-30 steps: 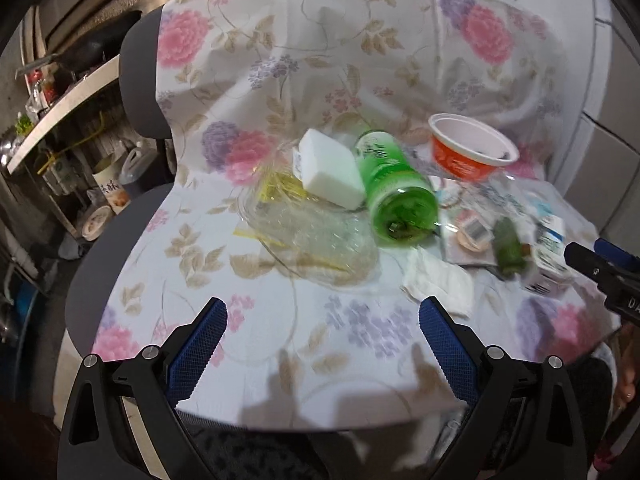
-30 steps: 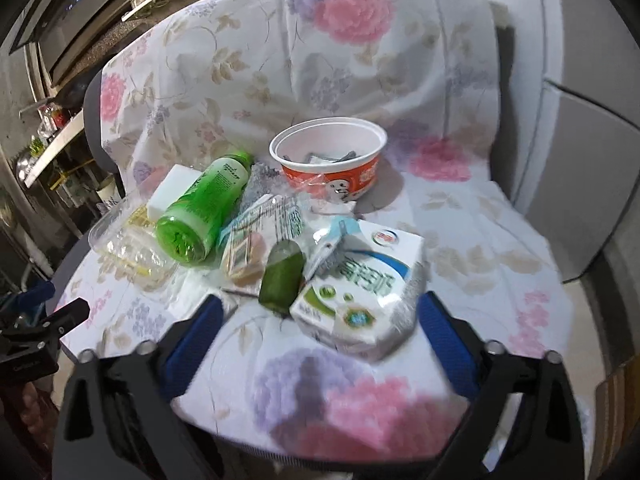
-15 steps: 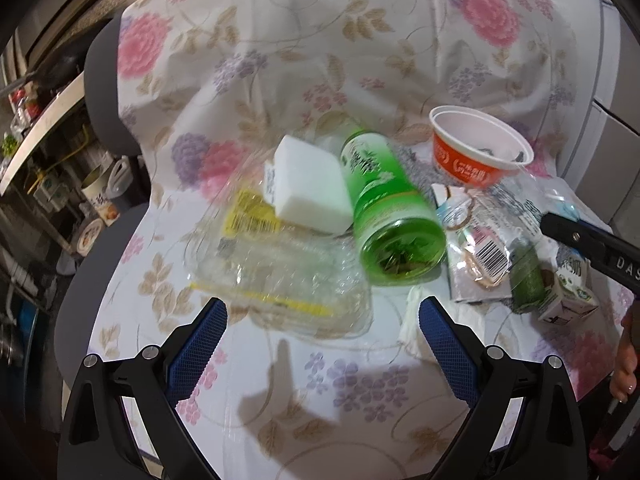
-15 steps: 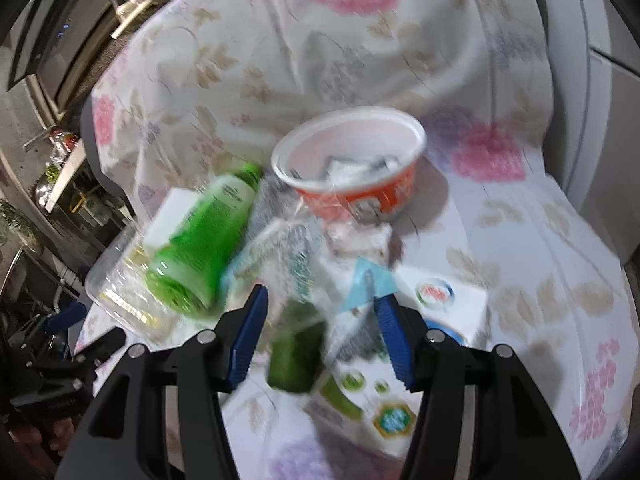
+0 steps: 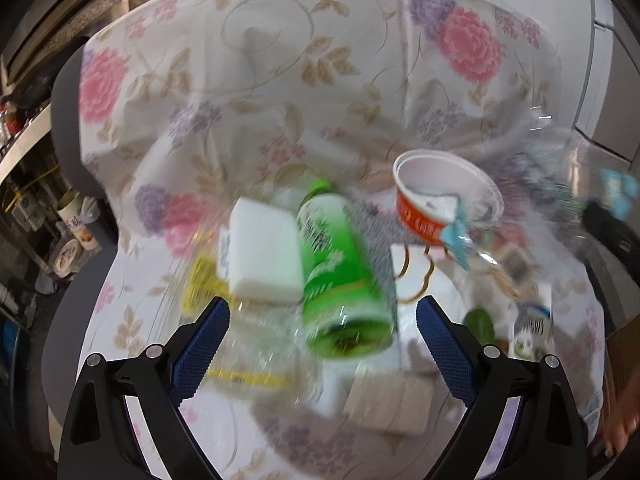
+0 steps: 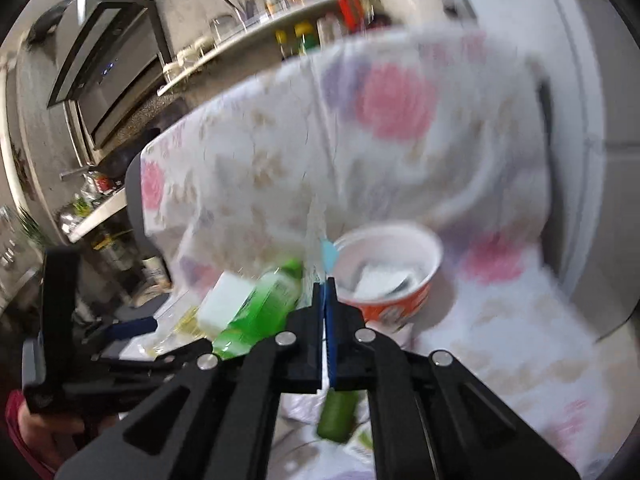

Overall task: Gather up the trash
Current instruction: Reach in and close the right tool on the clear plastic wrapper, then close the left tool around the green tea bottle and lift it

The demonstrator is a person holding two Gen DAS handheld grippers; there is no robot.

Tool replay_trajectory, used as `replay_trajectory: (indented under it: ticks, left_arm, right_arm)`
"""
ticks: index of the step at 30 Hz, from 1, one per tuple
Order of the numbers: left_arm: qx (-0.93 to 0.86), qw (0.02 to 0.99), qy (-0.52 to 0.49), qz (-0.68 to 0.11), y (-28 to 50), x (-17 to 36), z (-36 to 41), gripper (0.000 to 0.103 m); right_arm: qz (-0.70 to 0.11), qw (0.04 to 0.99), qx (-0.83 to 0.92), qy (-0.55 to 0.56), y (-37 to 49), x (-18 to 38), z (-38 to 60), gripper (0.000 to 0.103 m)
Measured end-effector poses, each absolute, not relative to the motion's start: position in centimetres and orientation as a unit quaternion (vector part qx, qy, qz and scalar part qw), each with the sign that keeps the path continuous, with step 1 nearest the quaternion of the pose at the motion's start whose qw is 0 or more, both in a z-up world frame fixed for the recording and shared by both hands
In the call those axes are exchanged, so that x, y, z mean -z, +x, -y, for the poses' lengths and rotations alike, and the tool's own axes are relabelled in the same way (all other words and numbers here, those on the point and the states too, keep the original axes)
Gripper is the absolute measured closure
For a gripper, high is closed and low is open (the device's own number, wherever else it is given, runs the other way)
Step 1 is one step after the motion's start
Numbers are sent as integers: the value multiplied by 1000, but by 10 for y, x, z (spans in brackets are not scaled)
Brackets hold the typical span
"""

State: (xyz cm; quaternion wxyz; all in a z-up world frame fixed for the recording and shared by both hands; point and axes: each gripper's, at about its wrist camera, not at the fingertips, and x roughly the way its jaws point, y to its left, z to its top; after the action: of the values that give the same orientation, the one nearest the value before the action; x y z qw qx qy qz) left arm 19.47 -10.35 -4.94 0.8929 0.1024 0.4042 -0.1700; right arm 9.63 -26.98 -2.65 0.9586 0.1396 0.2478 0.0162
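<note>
**Right gripper pinching a clear wrapper above the trash pile**

Taking the green bottle (image 5: pixel 340 280) as the landmark, and going left to right across the left wrist view: a clear plastic tray (image 5: pixel 240 340) with yellow labels is lying just left of and below the bottle, a white block (image 5: pixel 264 256) is sitting against the bottle's left side, and an orange cup (image 5: pixel 436 200) is standing to its right, farther back. Right of the cup, a clear wrapper (image 5: pixel 532 184) with a blue tab is hanging in the air, blurred. All of it is resting on a chair covered by a flowered cloth (image 5: pixel 280 60).

The left gripper (image 5: pixel 322 322) is hovering with its fingers spread wide and empty, the bottle's base lying between them.

The right gripper (image 6: pixel 325 292) is clenched, its pads pressed together on the thin wrapper, just right of the bottle's cap.

Risks, as I judge them: the film is thin and slippery, so a quick swing could be pulling it free of the pads; its trailing end may be dragging the cup or small scraps off the chair. The left gripper, closing on the round bottle, could be rolling it into the tray.
</note>
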Motion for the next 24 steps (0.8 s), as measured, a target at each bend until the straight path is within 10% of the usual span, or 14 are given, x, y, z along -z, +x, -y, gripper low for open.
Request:
replay_trajectory:
  ticks: [24]
  left_arm:
    - [158, 877, 95, -444, 282, 96, 142, 43]
  right_arm:
    - [-276, 951, -6, 138, 97, 55, 284, 101]
